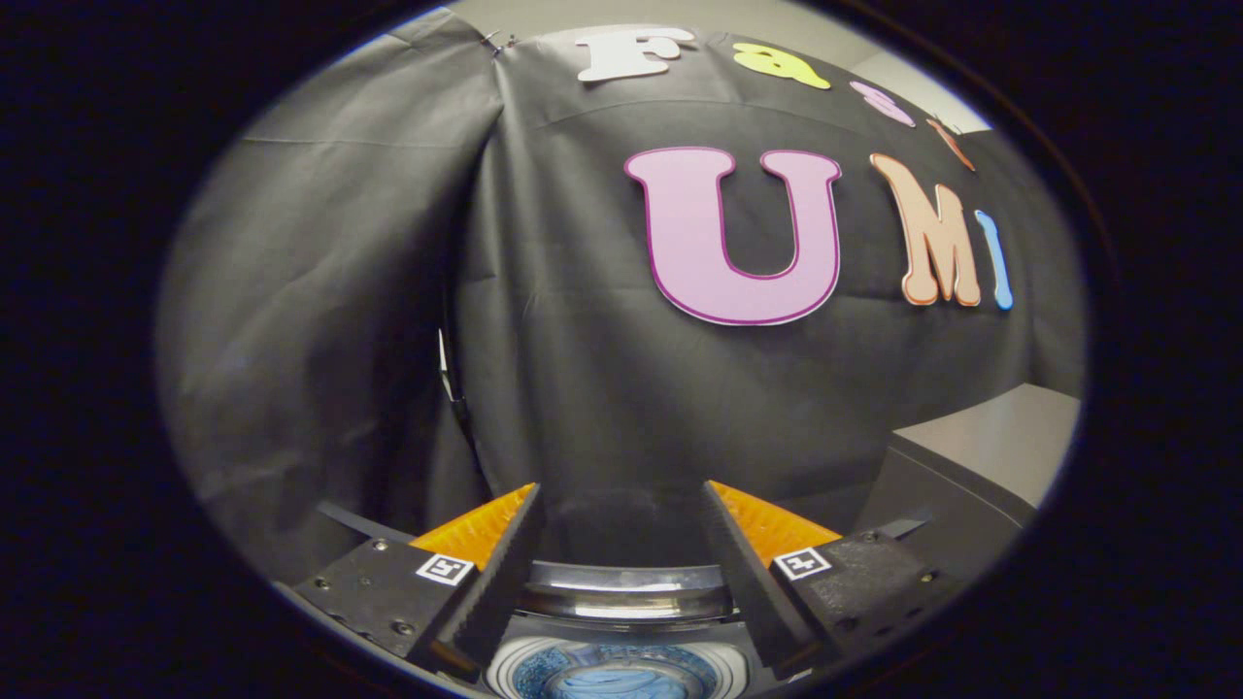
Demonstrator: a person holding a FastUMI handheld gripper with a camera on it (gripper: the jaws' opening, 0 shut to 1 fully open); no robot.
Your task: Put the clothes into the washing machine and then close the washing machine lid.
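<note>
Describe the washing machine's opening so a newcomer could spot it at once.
Start at the black cloth wall and drop to the open gripper. Between and below its fingers lies the washing machine's round opening, bluish inside with a shiny ring behind it, unlike the plain grey cabinet alongside.

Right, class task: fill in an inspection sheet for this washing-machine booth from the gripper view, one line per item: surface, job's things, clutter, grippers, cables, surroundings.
Surface: a grey top stands beyond the gripper to one side, bare where it shows.
Job's things: washing machine below, its lid up; blue clothes lie in the drum under the jaws.
Clutter: nothing seen.
Grippers: gripper hangs above the drum opening, jaws apart, nothing between them.
Cables: a thin dark line runs down the cloth fold; cannot tell if it is a cable.
Surroundings: black cloth wall behind the machine.
</note>
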